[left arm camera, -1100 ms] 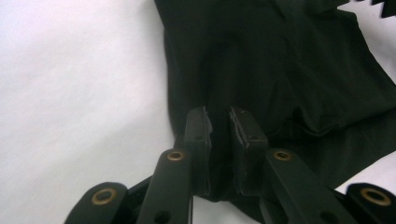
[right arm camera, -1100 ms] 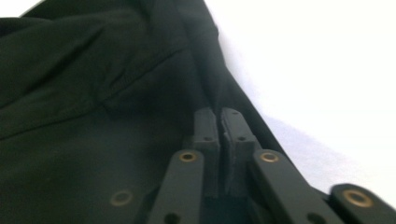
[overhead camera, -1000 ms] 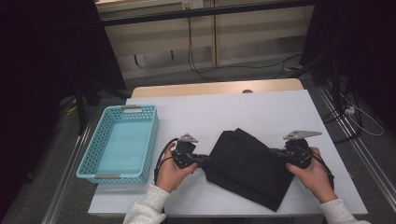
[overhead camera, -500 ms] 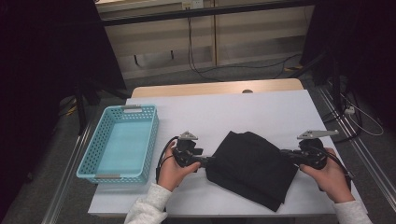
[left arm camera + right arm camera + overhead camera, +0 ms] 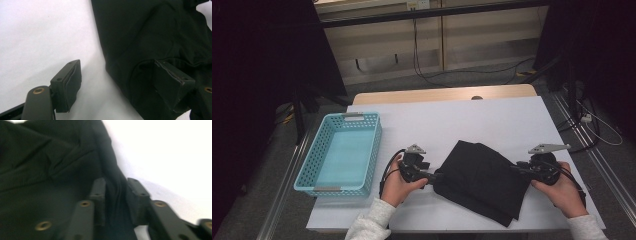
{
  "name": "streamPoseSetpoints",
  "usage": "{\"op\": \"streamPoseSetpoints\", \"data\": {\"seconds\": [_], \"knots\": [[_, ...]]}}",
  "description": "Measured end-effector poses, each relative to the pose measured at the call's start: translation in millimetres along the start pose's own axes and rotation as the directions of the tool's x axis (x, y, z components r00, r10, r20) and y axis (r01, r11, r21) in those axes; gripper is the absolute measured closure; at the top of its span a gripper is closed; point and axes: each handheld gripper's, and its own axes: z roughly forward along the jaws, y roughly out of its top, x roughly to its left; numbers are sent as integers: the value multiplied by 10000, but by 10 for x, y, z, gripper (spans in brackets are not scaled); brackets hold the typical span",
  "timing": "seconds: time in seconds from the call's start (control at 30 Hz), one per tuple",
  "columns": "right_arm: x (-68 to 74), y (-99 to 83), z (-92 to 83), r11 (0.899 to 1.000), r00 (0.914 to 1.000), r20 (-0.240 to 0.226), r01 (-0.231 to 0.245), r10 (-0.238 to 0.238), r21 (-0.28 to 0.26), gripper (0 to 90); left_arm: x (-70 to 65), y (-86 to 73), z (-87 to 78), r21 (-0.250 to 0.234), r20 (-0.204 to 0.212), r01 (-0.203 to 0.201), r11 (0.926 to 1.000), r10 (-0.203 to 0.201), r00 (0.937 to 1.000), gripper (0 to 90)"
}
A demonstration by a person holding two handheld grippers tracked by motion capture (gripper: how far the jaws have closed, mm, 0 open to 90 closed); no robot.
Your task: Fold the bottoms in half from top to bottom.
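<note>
A black cloth (image 5: 482,180) lies crumpled and folded on the white table (image 5: 462,120), near its front edge. My left gripper (image 5: 436,176) is at the cloth's left edge. In the left gripper view its jaws (image 5: 120,82) stand wide apart and have just been opening; one pad (image 5: 68,82) is over bare table, the other (image 5: 170,80) rests over the cloth (image 5: 155,32). My right gripper (image 5: 518,169) is at the cloth's right edge. Its jaws (image 5: 116,195) have just been opening and straddle a fold of the cloth (image 5: 50,170) with a gap on either side.
A light blue plastic basket (image 5: 374,145) stands empty at the table's left side. Cables trail on the floor behind the table and at the right. The table's front edge runs just below both hands.
The right hand has shifted a little to the right and its jaws have parted. The left jaws have spread apart and let go of the cloth's left edge. The cloth lies flatter.
</note>
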Motion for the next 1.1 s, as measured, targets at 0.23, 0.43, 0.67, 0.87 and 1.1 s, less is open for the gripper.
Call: {"op": "streamPoseSetpoints", "data": {"seconds": [0.23,0.43,0.67,0.87,1.1], "knots": [[13,21,-3,9989,10000,94,27,-23,-465,491,-117,-78,31,288,-230,-557,9980,564,9981,383],[8,33,-24,9971,9994,315,-93,118,-762,429,-172,-84,44,430,-530,-568,9975,591,9968,779],[56,50,-3,9959,9995,307,36,-9,-906,362,-8,30,-4,-65,-1130,-196,9998,188,9934,853],[126,53,37,9945,9995,308,-11,43,-1050,352,307,120,-86,-877,-1716,365,9955,-512,9838,849],[326,63,180,9971,9996,-144,232,-243,-729,423,396,107,-103,-1039,-1743,711,9920,-886,9807,830]]}}
